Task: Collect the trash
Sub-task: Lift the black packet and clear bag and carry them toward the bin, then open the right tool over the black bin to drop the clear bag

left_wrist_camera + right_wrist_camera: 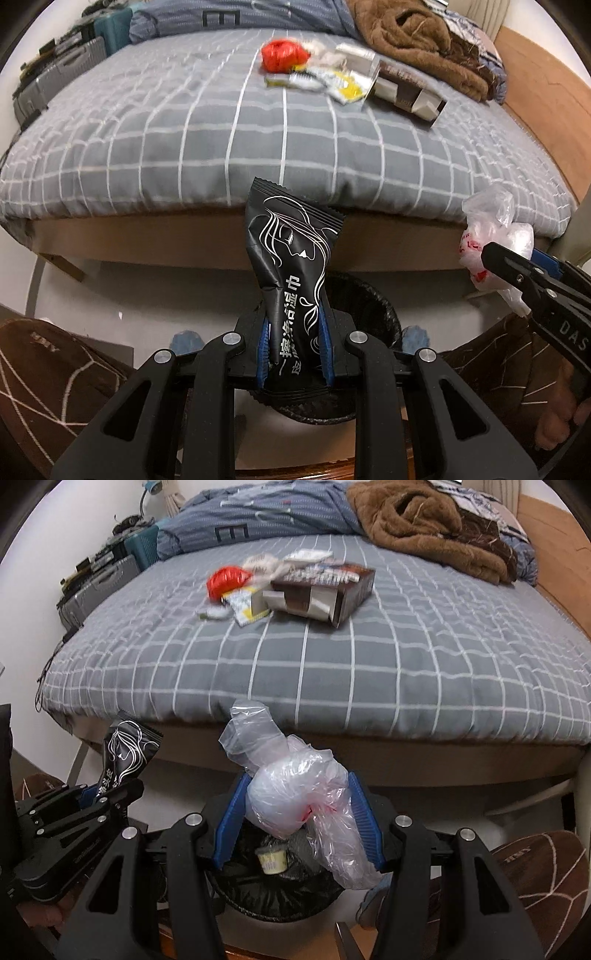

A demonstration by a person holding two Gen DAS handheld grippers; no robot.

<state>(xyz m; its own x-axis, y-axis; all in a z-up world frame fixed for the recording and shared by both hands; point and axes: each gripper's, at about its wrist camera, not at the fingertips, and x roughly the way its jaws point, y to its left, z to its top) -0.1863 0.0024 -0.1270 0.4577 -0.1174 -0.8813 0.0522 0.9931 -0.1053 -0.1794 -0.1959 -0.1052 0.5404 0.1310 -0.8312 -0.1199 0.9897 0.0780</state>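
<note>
Trash: black wet-wipe packet (pixel 291 295) pinched between left fingers (pixel 324 343), crumpled plastic bag (pixel 295 794) clamped between right fingers (pixel 364 823). Bin (pixel 273 897) just below fingers; could snag, miss rim.

Two grippers (pixel 295 332) (pixel 297 812), one black wrapper (pixel 291 266), one plastic bag (pixel 295 794), one bin (pixel 273 897)

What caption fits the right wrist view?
Right gripper holds a crumpled plastic bag over the lined trash bin.

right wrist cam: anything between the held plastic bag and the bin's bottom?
Yes. Below the crumpled plastic bag in the right gripper, a small pale yellow cup lies inside the black-lined trash bin. Shows only in the right wrist view.
</note>
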